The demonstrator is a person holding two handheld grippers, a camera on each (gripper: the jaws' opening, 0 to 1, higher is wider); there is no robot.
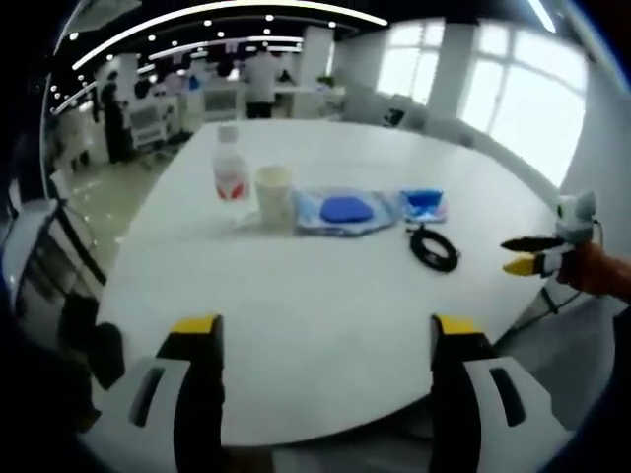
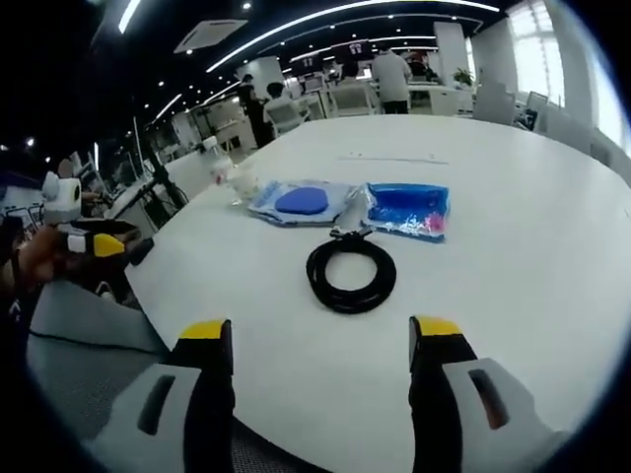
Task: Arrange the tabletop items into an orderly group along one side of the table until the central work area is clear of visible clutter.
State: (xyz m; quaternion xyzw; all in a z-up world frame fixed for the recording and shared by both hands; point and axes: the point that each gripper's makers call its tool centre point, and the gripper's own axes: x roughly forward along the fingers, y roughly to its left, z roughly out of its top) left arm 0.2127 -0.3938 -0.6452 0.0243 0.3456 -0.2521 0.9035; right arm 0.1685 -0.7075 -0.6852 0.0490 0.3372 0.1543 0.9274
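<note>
Faintly, bottle label blurred, cup hazy

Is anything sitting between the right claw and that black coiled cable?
Nothing visible. The open right claw faces the black cable across bare white table; the blue bags lie beyond it.

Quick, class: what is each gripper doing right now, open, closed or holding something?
Left gripper: open, holding nothing, above the white round table.
Right gripper: open, holding nothing, facing the black coiled cable.

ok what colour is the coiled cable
Black; the coiled cable shows best in the right gripper view.
</note>
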